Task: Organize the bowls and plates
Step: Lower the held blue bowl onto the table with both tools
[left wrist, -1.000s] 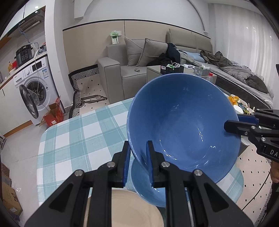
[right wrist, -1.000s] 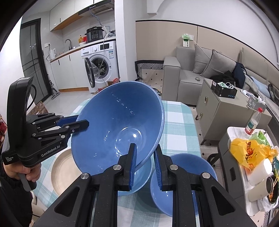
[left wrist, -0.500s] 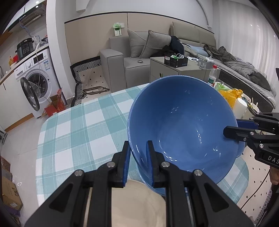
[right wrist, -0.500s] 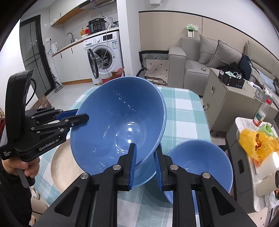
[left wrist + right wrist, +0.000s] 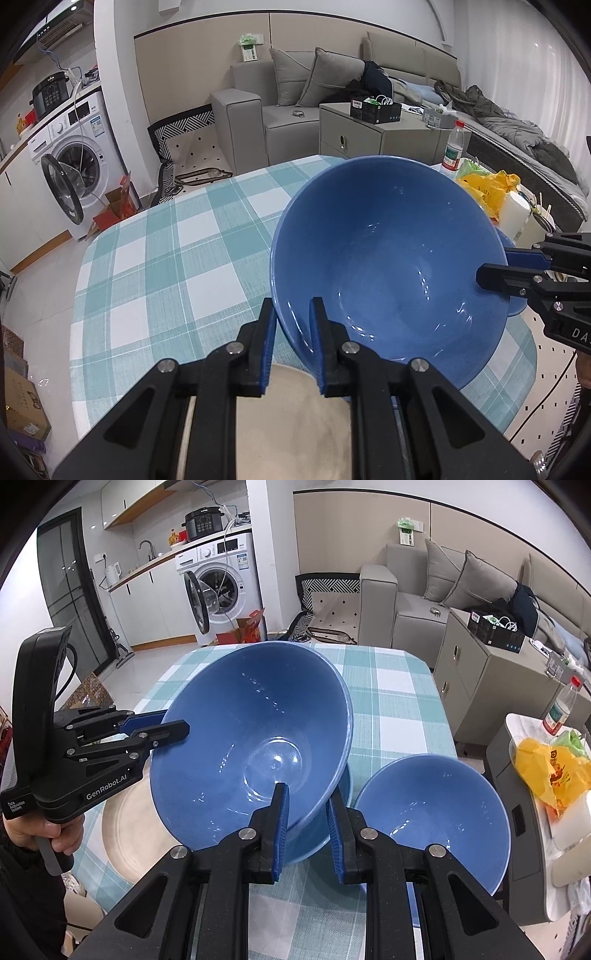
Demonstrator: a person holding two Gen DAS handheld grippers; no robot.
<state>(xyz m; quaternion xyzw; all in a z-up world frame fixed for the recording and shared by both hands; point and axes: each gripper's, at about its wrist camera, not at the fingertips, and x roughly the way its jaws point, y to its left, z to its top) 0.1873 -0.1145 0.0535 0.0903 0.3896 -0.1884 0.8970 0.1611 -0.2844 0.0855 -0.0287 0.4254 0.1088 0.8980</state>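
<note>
A large blue bowl (image 5: pixel 388 266) (image 5: pixel 251 731) hangs tilted above the teal checked table (image 5: pixel 166 266), held by its rim from two sides. My left gripper (image 5: pixel 291 306) (image 5: pixel 173 722) is shut on the near-left rim. My right gripper (image 5: pixel 306 792) (image 5: pixel 493 264) is shut on the opposite rim. Right under the held bowl sits another blue bowl (image 5: pixel 314 838), mostly hidden. A third blue bowl (image 5: pixel 432 812) stands on the table to its right. A beige plate (image 5: pixel 122 830) (image 5: pixel 295 413) lies to the left, below my left gripper.
A low stand with a yellow bag (image 5: pixel 550 771) and a plastic bottle (image 5: pixel 557 710) is close to the table's right edge. Behind it are a grey cabinet (image 5: pixel 491 686) and sofa (image 5: pixel 291 110). A hand (image 5: pixel 44 830) grips the left tool.
Both grippers have sunk together with the big blue bowl, which now hangs closer to the bowl beneath it. Both grips are unchanged.
</note>
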